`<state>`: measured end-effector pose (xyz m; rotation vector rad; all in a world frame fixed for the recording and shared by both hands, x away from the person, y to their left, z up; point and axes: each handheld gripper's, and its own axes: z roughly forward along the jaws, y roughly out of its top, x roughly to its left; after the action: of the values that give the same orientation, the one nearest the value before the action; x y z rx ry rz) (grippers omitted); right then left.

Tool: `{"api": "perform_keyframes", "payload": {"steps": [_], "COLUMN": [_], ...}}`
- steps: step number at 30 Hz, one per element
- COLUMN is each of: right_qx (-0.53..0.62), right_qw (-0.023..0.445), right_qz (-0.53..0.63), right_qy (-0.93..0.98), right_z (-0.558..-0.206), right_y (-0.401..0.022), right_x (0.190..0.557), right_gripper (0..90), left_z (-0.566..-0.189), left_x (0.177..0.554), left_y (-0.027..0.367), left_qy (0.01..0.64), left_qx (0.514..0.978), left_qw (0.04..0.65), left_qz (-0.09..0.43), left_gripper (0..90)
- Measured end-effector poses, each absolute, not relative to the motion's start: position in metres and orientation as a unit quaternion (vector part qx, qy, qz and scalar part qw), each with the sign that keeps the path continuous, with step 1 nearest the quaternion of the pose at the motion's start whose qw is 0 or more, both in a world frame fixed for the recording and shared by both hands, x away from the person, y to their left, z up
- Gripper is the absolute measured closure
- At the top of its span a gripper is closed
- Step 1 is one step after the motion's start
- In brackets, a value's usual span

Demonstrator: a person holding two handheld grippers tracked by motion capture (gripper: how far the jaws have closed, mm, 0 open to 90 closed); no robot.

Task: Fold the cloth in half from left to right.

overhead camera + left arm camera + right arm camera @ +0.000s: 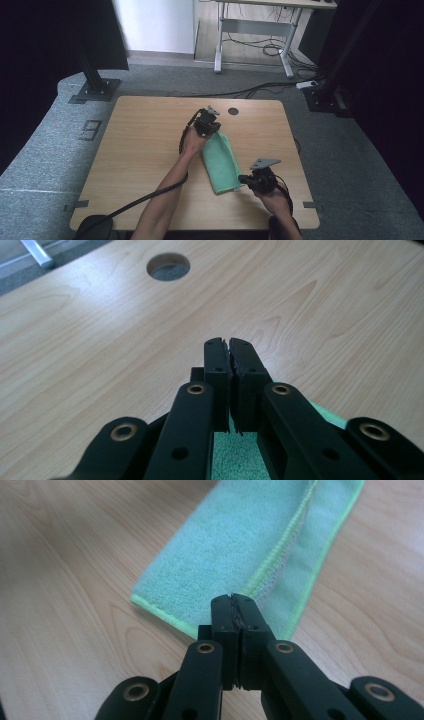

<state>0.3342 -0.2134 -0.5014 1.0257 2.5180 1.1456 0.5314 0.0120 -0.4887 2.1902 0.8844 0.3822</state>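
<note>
Left tongs [216, 131]: jaws together, black, seen pressed flat against each other in the left gripper view [229, 351]; set at the far end of the green cloth [221, 162], whose pile shows below and between the jaw arms [234, 457]. Whether a cloth edge is pinched between the tips: cannot tell. Carried by the left hand [192, 142], forearm entering from the bottom edge, cable trailing back toward the near left corner.

Right tongs [243, 179]: jaws together, tips meeting at the near end of the cloth in the right gripper view [232, 600], just at the hemmed corner where the folded layers overlap. Whether fabric is caught between the tips: cannot tell. Carried by the right hand [272, 197]; grey three-cornered plate on top.

Green cloth: folded lengthwise into a long strip, lighter green stitched hem along the edges [220, 555]; lying flat on the tabletop, slightly right of centre, running from the left tongs at the far end to the right tongs at the near end, angled a little across the grain.

Tabletop [145, 150]: pale wood, rounded corners; round cable hole [233, 111] near the far edge, just beyond the left tongs, also in the left gripper view [168, 266].

Surroundings: grey carpet floor [45, 150]; second desk frame [255, 30] with cables farther back.
</note>
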Motion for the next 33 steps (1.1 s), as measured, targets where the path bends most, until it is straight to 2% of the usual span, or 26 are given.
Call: {"api": "perform_keyframes", "payload": {"steps": [12, 18, 23, 25, 27, 29, 33], "right_qx": [0.371, 0.373, 0.386, 0.389, 0.392, 0.396, 0.398], "right_qw": [0.089, 0.093, 0.102, 0.109, 0.116, 0.125, 0.136], "right_qz": [0.359, 0.350, 0.347, 0.348, 0.351, 0.348, 0.346], "right_qy": [0.852, 0.854, 0.849, 0.846, 0.842, 0.840, 0.839], "right_z": [-0.526, -0.531, -0.529, -0.527, -0.524, -0.521, -0.519], "right_y": [-0.220, -0.221, -0.227, -0.231, -0.234, -0.237, -0.239], "right_x": [0.343, 0.346, 0.345, 0.345, 0.345, 0.347, 0.351], "right_gripper": [87.8, 86.0, 78.9, 74.3, 69.0, 63.2, 54.1], "left_z": [-0.512, -0.508, -0.497, -0.495, -0.496, -0.497, -0.499], "left_x": [0.539, 0.539, 0.536, 0.533, 0.531, 0.528, 0.524], "left_y": [0.003, 0.006, 0.015, 0.019, 0.023, 0.028, 0.035], "left_qy": [0.352, 0.352, 0.351, 0.355, 0.357, 0.361, 0.365], "left_qx": [0.861, 0.855, 0.850, 0.848, 0.847, 0.845, 0.842], "left_qw": [0.337, 0.338, 0.353, 0.352, 0.357, 0.353, 0.366], "left_qz": [0.148, 0.173, 0.170, 0.174, 0.168, 0.173, 0.155], "left_gripper": [81.4, 58.3, 46.7, 36.2, 33.2, 24.7, 21.5]}}
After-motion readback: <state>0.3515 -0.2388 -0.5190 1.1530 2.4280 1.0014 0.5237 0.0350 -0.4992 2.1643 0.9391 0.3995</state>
